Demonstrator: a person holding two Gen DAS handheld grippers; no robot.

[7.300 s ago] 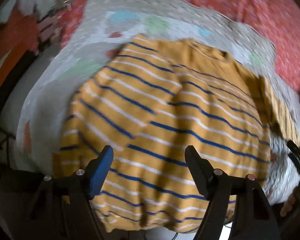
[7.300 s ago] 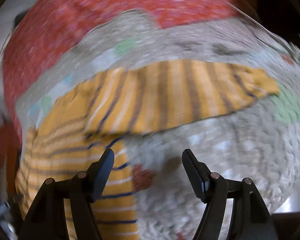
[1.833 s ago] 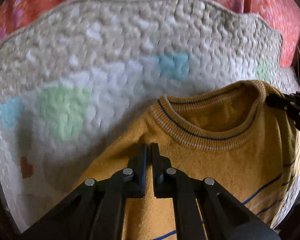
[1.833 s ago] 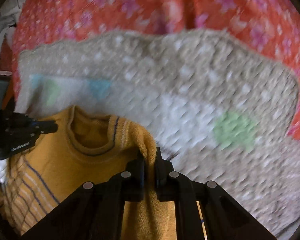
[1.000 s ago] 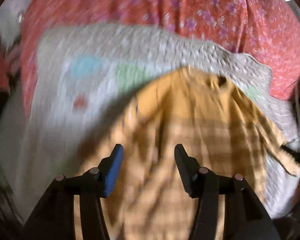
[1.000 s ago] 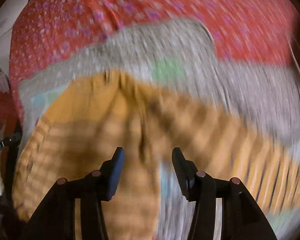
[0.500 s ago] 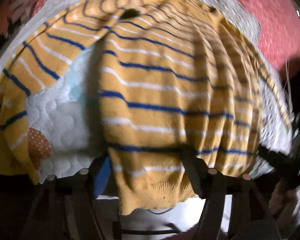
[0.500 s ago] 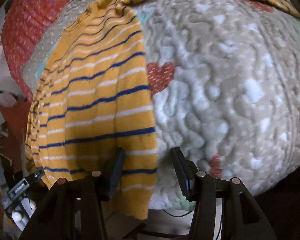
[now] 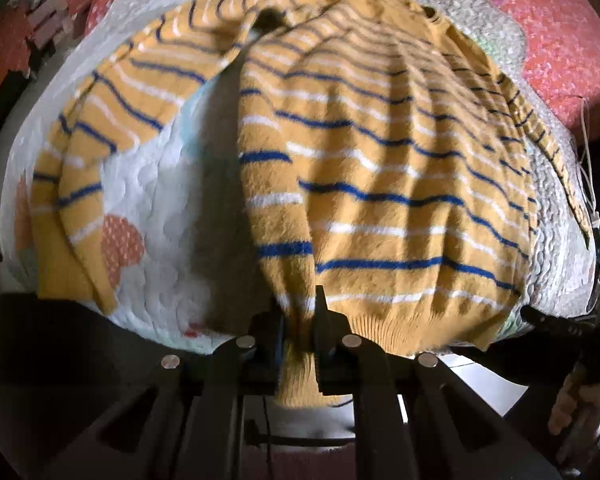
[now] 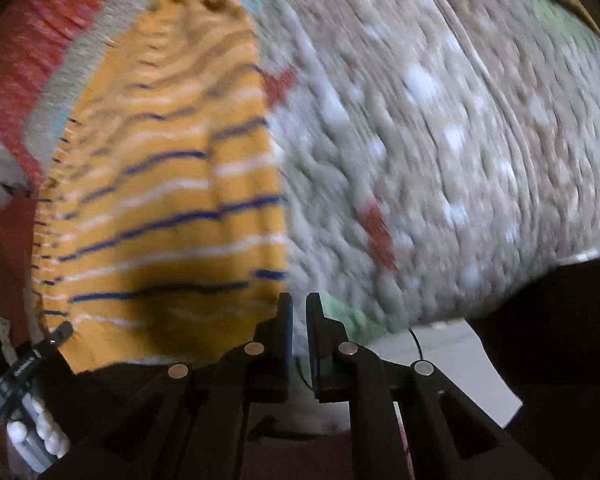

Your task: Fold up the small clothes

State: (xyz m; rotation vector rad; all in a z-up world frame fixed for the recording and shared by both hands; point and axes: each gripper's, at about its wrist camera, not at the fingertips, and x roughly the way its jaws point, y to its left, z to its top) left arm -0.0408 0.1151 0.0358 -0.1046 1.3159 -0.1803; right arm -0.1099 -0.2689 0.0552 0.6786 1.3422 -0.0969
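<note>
Left hand-held gripper (image 9: 300,320) is clamped on the sweater (image 9: 372,184), jaws pinching the ribbed hem at its near left corner, with a bunch of yellow knit gathered between them and spilling out below. The sweater, mustard with blue and white stripes, lies spread on the quilt (image 9: 172,208), body running away from the camera toward the neck at the far end. Its left sleeve (image 9: 112,120) is flung out wide and curls down the quilt's left side; the other sleeve trails along the far right edge. The hem hangs slightly over the quilt's near edge.

Over on the right wrist view, everything is motion-blurred. The right hand-held gripper (image 10: 299,312) has its jaws drawn nearly together with only a thin slit between them, right at the sweater's near right corner (image 10: 172,220). I cannot tell whether any fabric is caught in there. The quilt (image 10: 440,140), bumpy grey-white with red and green patches, fills the right of that view, and a red floral bedsheet (image 10: 24,52) shows beyond it.
</note>
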